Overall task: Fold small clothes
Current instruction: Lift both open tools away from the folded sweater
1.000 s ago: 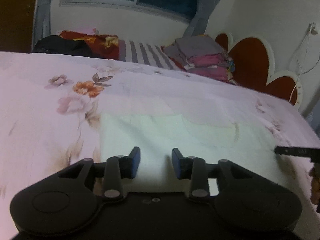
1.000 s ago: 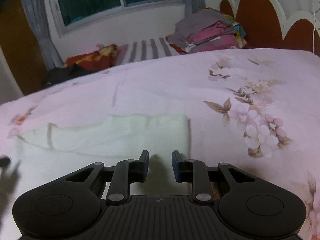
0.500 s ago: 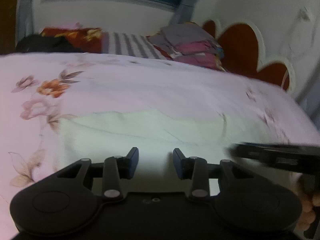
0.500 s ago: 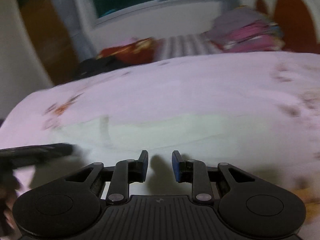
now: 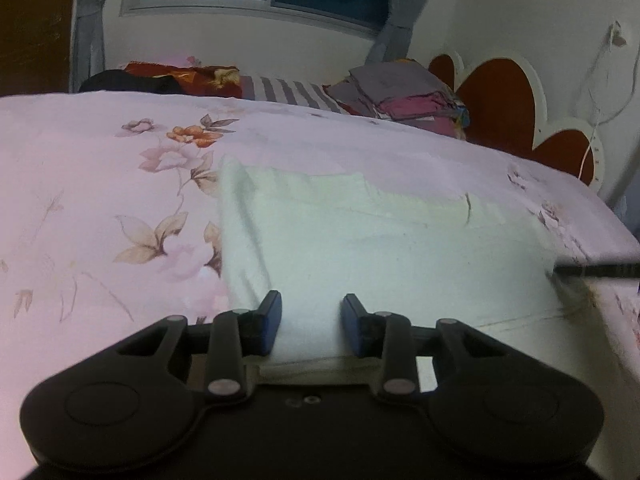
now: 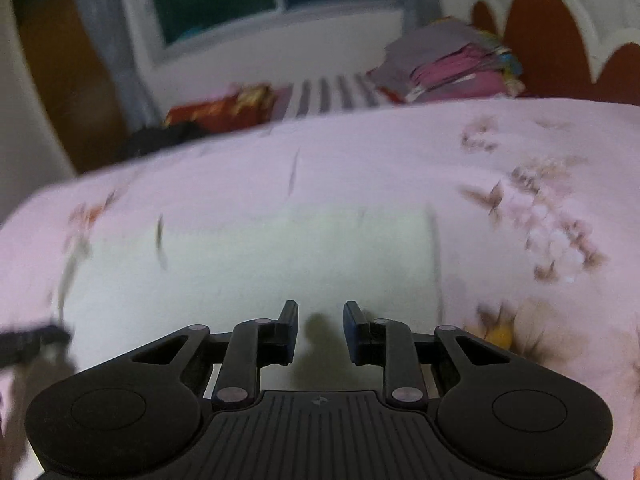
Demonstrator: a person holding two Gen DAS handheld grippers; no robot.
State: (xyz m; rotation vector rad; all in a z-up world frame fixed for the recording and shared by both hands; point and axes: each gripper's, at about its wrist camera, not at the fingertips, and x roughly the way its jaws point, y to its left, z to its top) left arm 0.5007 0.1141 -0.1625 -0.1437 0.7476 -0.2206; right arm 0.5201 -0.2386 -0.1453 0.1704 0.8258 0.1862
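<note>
Pale green cloth (image 5: 380, 240) lies flat across the lower middle of both views on the pink floral bedspread (image 5: 100, 184). My left claw (image 5: 311, 326) hangs with its jaws parted over the near left edge, pinching nothing; my right claw (image 6: 320, 330) likewise, empty, over the near right part. If I bite low, I may catch bedspread too, or only one layer.

Garment (image 5: 380, 248): I see pale mint-white, plain.
Bedspread (image 5: 100, 184): I see pink with orange and beige flowers.
Headboard (image 5: 496, 96): rust-red, white edging.
Pads (image 5: 267, 326): blue.
</note>
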